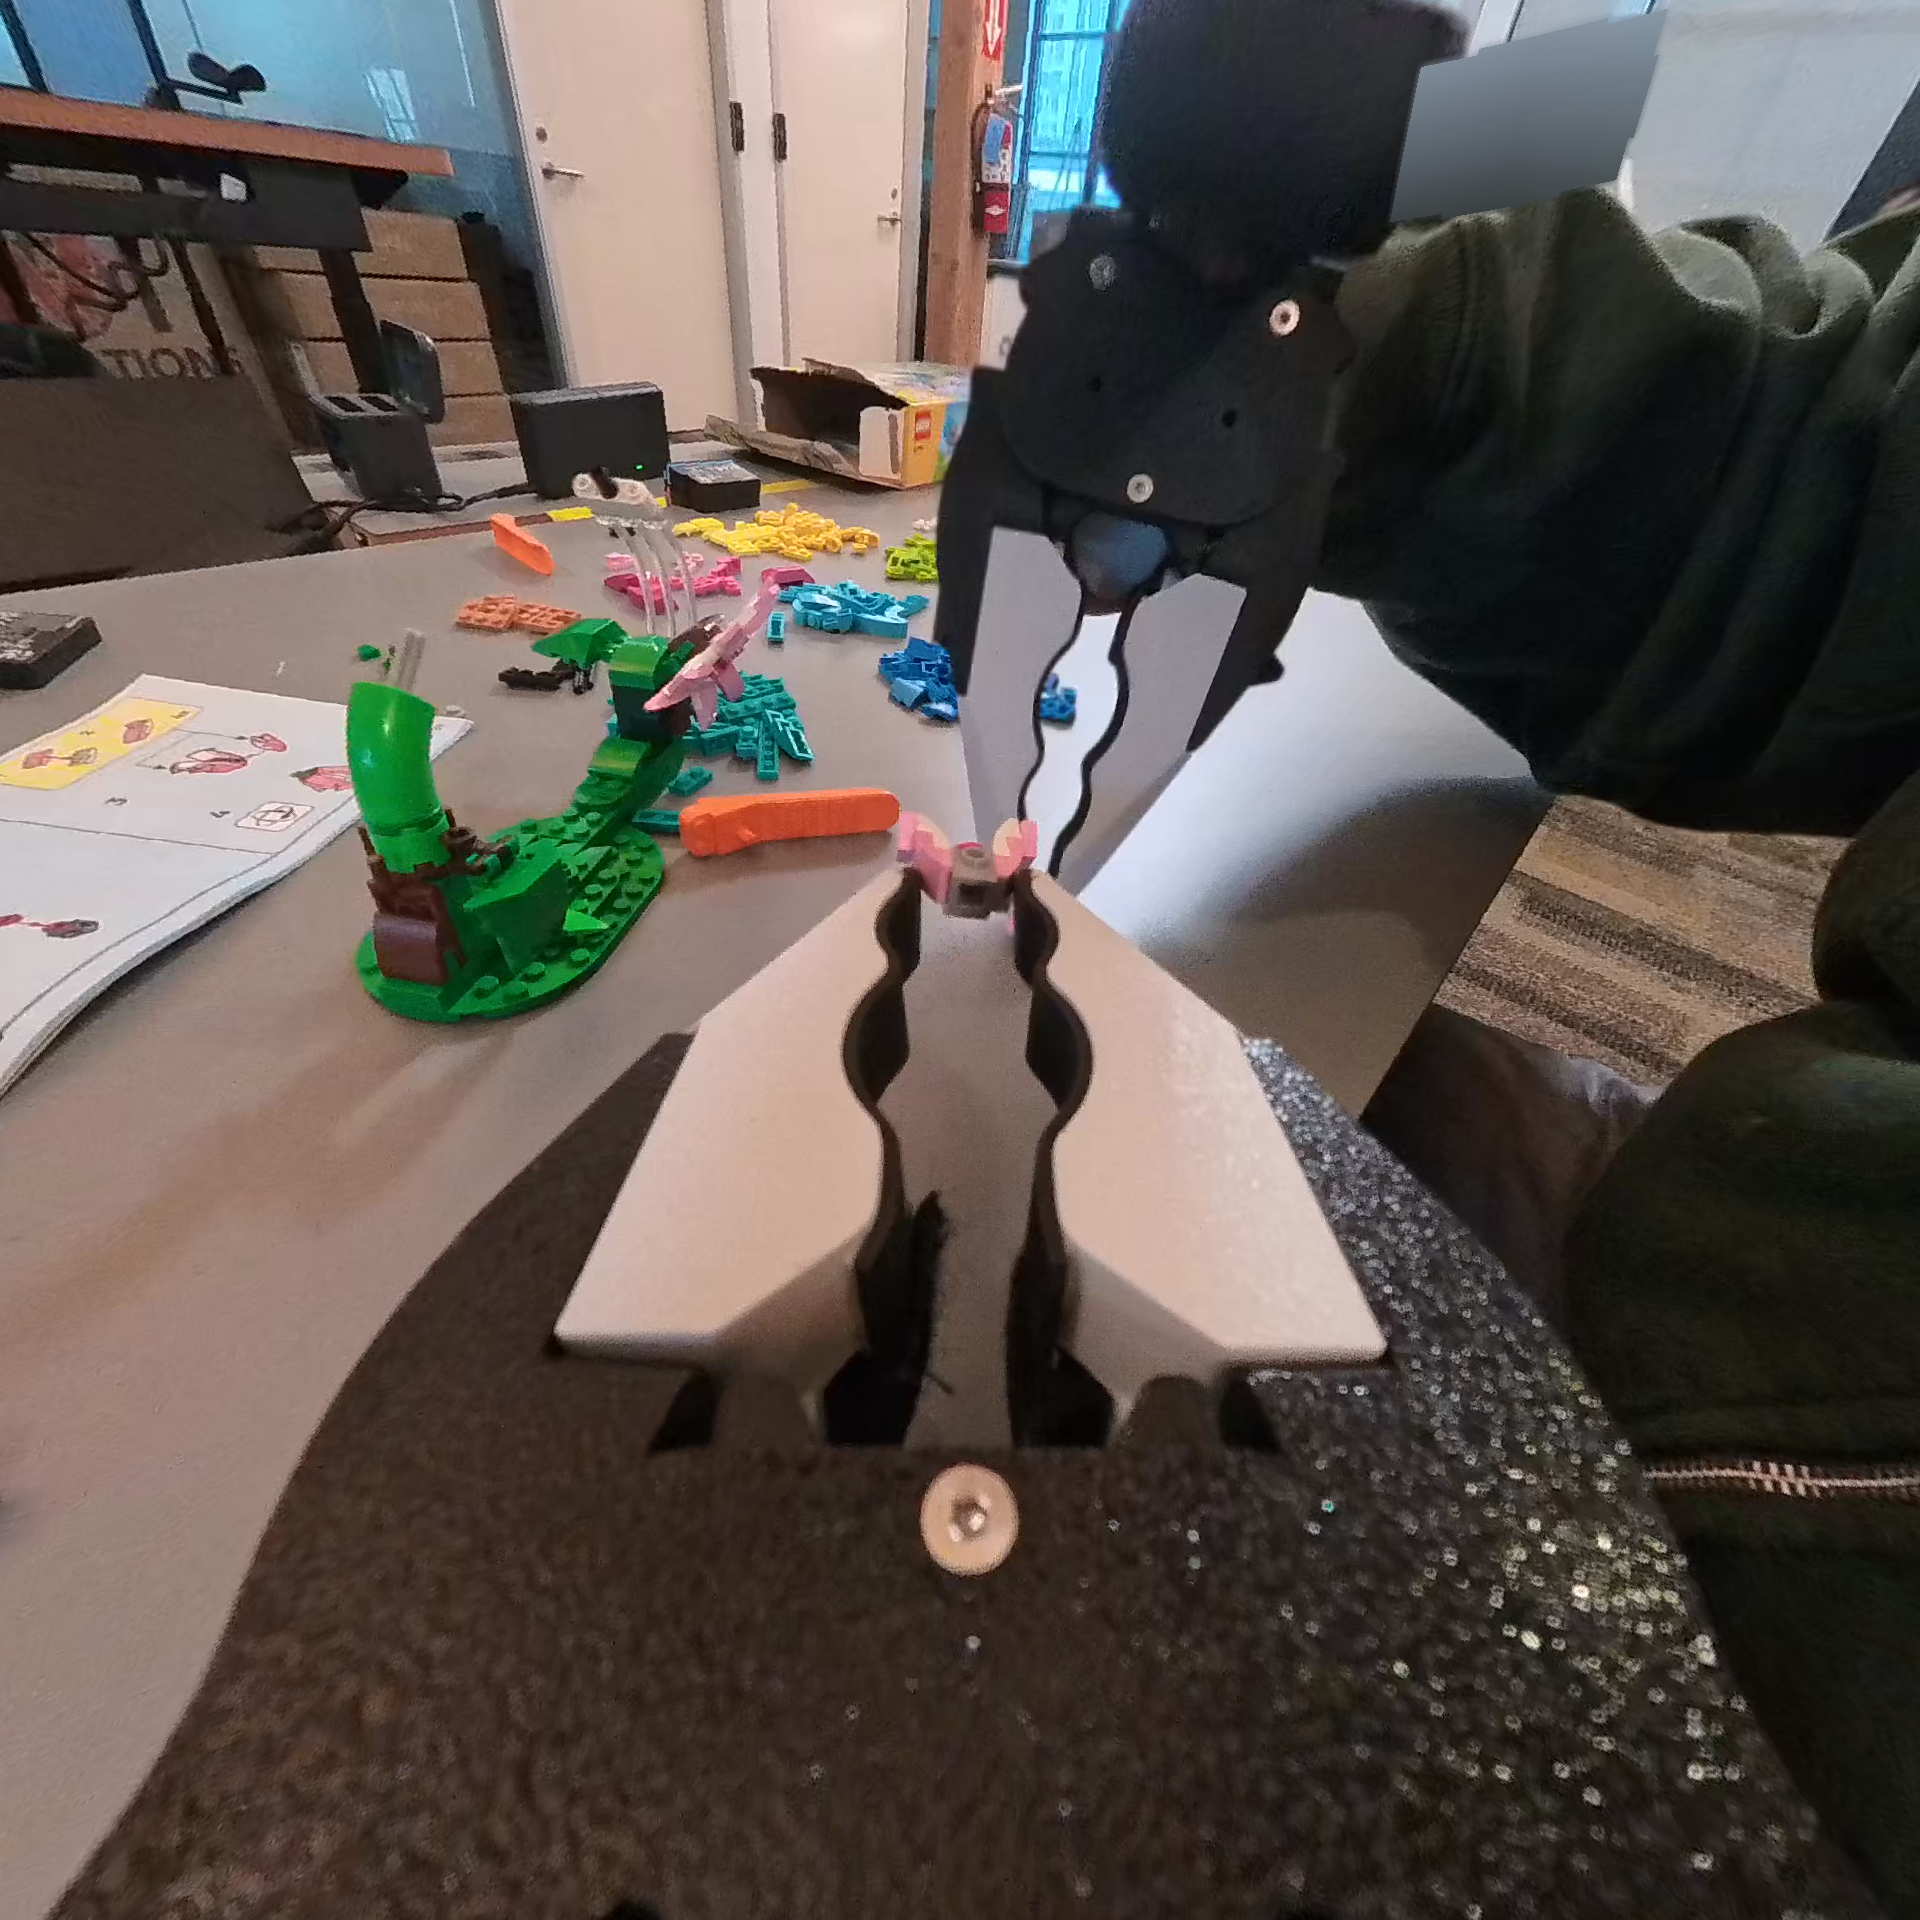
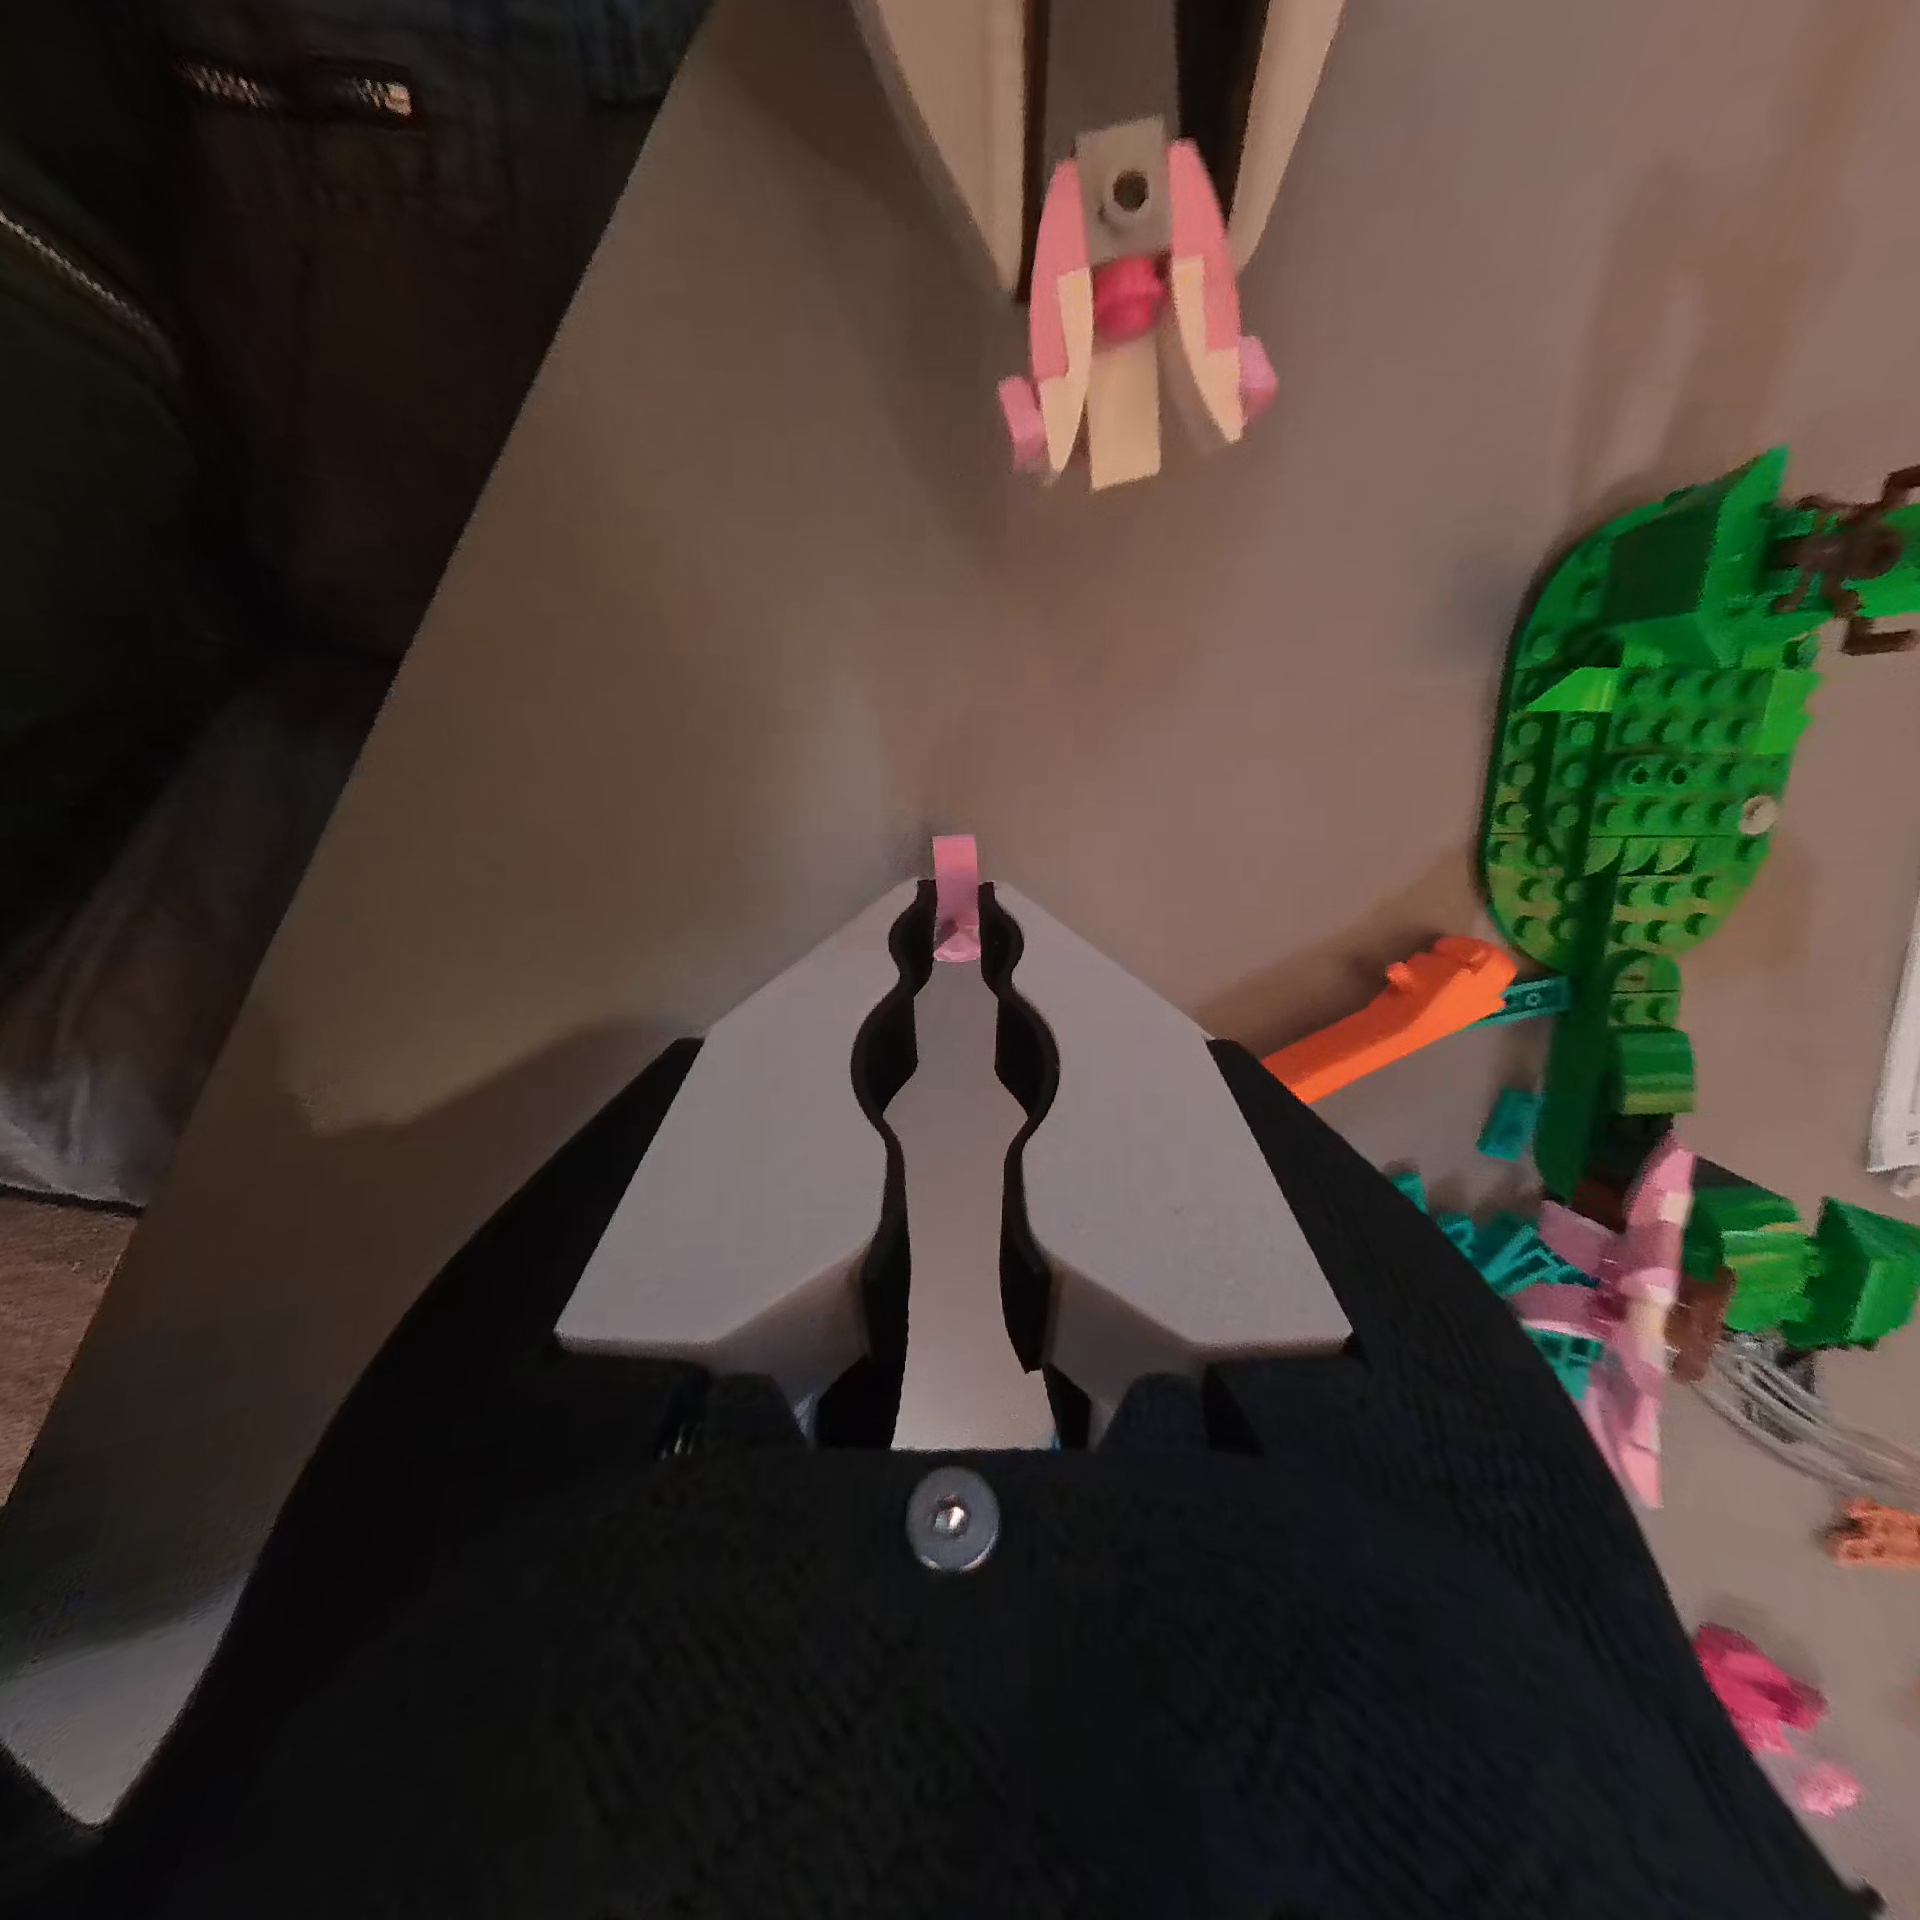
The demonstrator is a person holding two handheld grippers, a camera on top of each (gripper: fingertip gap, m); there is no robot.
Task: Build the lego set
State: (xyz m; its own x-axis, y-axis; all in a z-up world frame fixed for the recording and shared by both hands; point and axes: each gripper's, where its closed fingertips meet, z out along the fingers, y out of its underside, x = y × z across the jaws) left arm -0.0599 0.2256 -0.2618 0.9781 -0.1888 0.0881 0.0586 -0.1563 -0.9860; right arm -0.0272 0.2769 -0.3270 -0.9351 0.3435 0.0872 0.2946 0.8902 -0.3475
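Two handheld grippers meet above grey table (image 1: 208, 1195). Left gripper (image 1: 968, 883) clamps small pink-and-grey lego assembly (image 1: 966, 860) at fingertips, held in air over table edge. Right gripper (image 2: 954, 914) pinches single small pink piece (image 2: 954, 878), facing assembly from just beside. Green lego model (image 1: 499, 914) stands on table left of left gripper, orange brick separator (image 1: 790, 821) close behind, sorted brick piles (image 1: 790, 535) farther back.

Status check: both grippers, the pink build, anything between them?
Left gripper shut on pink sub-assembly. Right gripper shut on small pink piece, aimed at it, apart. Gap clear; green base model off to one side.
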